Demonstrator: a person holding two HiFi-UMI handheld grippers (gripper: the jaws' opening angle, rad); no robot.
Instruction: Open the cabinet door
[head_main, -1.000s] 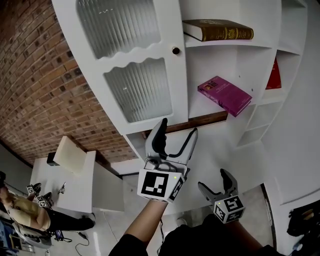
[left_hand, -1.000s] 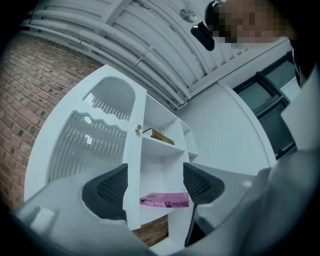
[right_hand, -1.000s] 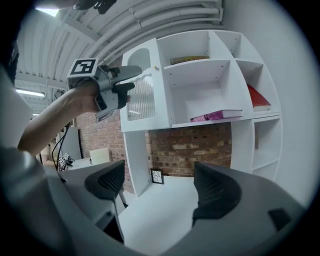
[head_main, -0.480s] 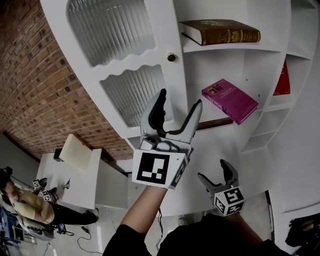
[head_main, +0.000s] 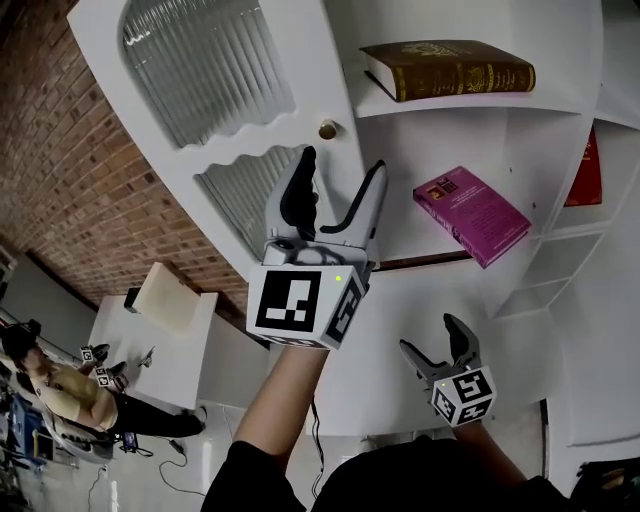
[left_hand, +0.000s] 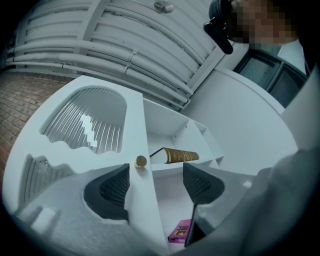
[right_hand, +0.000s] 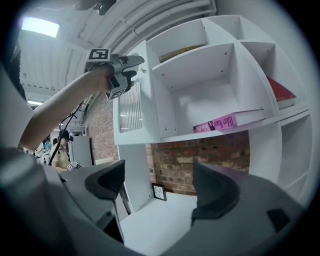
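A brick wall (head_main: 70, 190) fills the left of the frame behind white shelves (head_main: 450, 100). The cabinet door (head_main: 225, 100) sits upper left, its knob (head_main: 327, 129) just above the left gripper (head_main: 342, 163), whose jaws are wide apart and hold nothing. At lower right, the right gripper (head_main: 431, 336) also gapes, holding nothing.

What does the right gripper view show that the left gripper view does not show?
Only the right gripper view: the red book and a small framed object below the shelves. Only the left gripper view: the door's round knob, ahead of the left gripper's open jaws. Both: the pink book and the glass-paned cabinet door.
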